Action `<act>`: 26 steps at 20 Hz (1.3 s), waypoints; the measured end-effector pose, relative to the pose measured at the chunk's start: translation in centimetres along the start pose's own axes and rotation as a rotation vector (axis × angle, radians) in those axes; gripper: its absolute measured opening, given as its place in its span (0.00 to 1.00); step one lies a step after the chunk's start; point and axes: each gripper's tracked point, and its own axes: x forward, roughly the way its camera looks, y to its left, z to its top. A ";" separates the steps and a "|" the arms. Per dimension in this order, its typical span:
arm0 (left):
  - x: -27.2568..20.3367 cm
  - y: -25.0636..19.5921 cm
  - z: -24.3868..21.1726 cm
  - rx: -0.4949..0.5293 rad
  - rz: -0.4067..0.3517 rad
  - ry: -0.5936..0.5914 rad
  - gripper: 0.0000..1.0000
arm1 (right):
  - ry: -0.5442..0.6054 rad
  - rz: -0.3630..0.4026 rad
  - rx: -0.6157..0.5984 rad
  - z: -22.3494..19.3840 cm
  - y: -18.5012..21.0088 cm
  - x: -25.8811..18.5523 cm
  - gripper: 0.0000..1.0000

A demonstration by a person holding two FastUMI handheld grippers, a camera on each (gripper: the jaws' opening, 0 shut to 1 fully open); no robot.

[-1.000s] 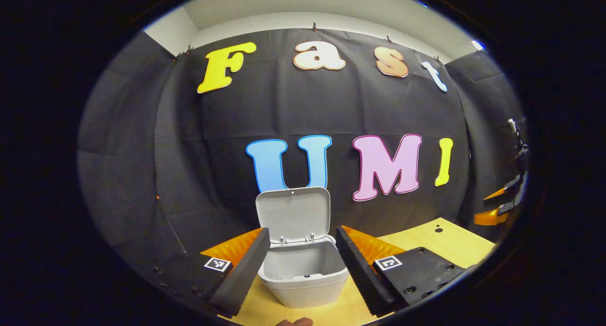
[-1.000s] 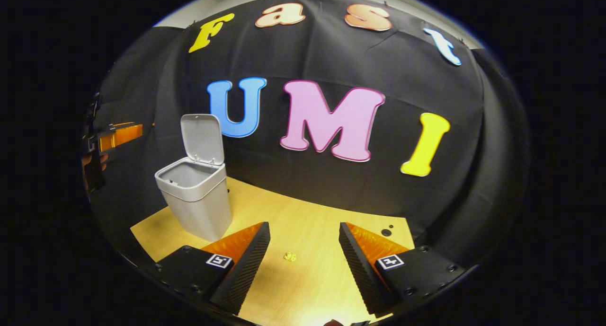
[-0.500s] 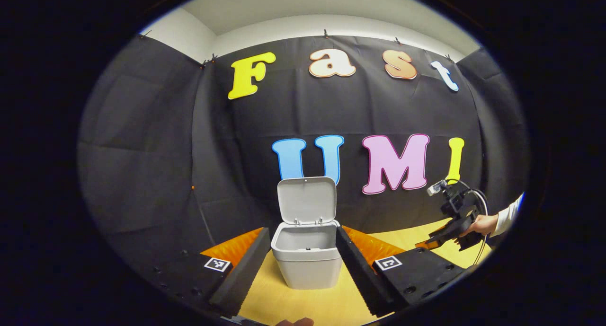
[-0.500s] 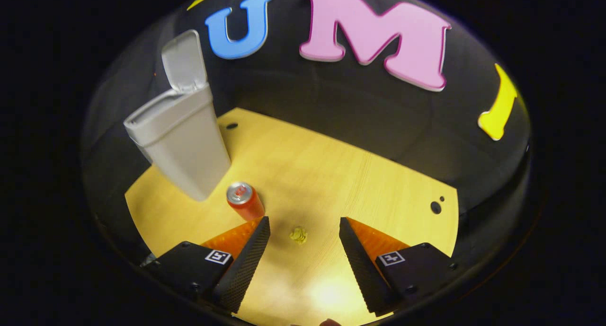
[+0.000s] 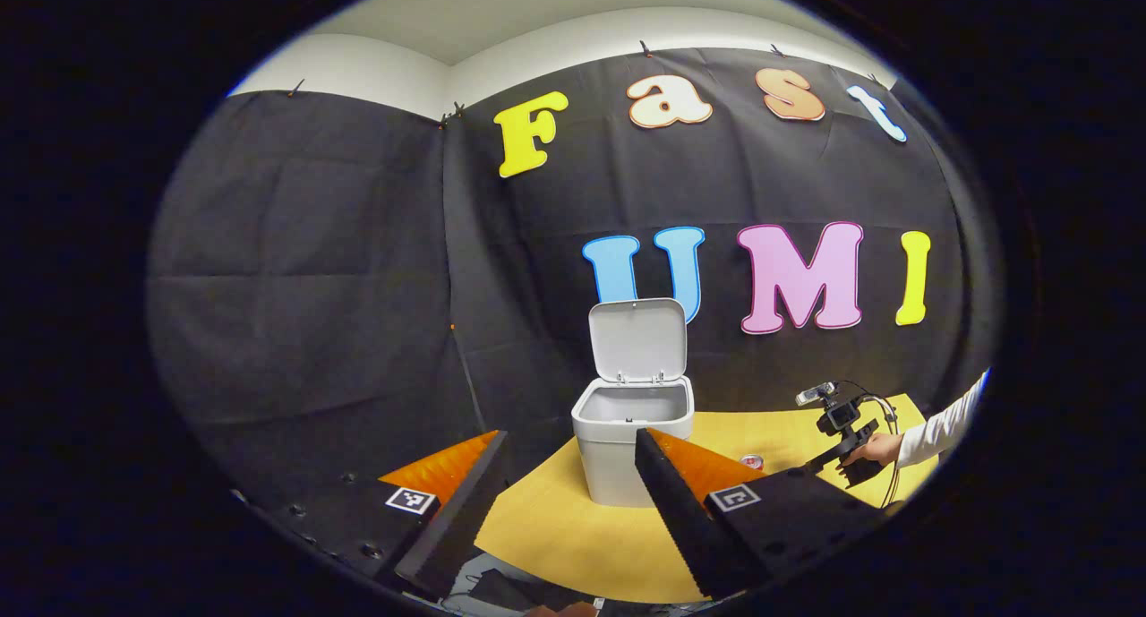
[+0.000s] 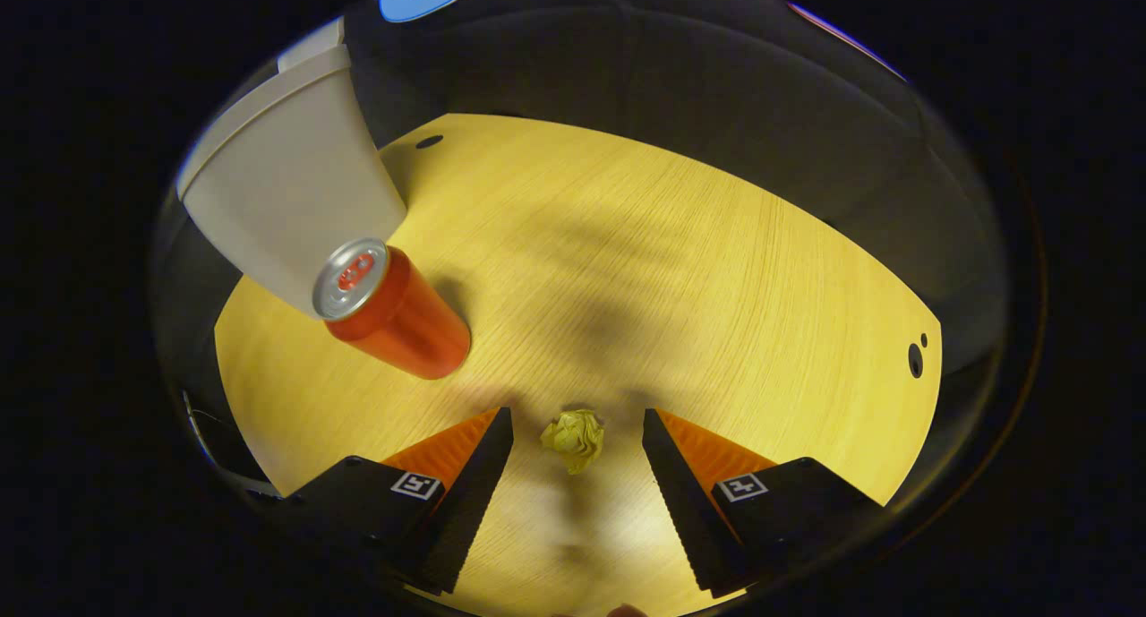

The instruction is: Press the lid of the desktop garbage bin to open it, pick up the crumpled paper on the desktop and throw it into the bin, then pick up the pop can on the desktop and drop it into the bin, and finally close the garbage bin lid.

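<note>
Crumpled paper [image 6: 574, 439] lies on the desk [image 6: 680, 268] between the spread fingers of my right gripper [image 6: 577, 420], touching neither, so the grip is released and empty. To do this pick well I judge I should come down until both fingertips bracket the ball at its widest part, keep it centred so neither finger nudges it away first, then squeeze gently, since so light a wad may skid or pop out. The pop can [image 6: 394, 308] stands upright just beside the bin [image 6: 286, 196], off to the side of the paper and apart from it, so I'd keep my near finger clear of it as I go down.

My left gripper [image 5: 568, 438] hangs back from the desk with its fingers also parted and holding nothing. From there I see the bin [image 5: 632, 438] with its lid [image 5: 637, 339] standing open, and farther off a hand [image 5: 864, 447] holding the other gripper low over the desk.

From the right gripper view the bin's mouth and lid are cut off, and I cannot tell how high my fingertips sit above the wood
</note>
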 end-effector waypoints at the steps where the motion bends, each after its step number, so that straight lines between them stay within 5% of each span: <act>1: -0.1 0.0 -0.1 0.002 0.003 0.003 0.95 | 0.001 -0.004 -0.012 -0.2 0.2 0.6 0.95; 6: 0.6 0.3 0.2 0.019 -0.008 -0.002 0.95 | 0.039 -0.012 -0.020 -1.4 1.0 1.9 0.94; 9: 1.6 1.1 0.0 0.029 -0.013 0.008 0.95 | 0.037 -0.003 0.017 -1.6 1.2 2.3 0.82; 11: 2.1 1.1 -0.1 0.033 -0.031 0.015 0.95 | 0.026 -0.027 0.032 -1.5 0.7 2.1 0.43; 13: 2.8 1.4 -0.2 0.043 -0.049 0.015 0.95 | -0.014 -0.025 0.032 -0.7 1.2 1.2 0.33; 18: 4.8 1.2 -0.7 0.019 -0.106 0.016 0.95 | -0.294 0.020 0.010 7.2 3.6 -7.4 0.31; 26: 6.7 0.9 -1.0 -0.016 -0.190 -0.001 0.95 | -0.675 0.164 -0.122 21.6 14.2 -23.1 0.31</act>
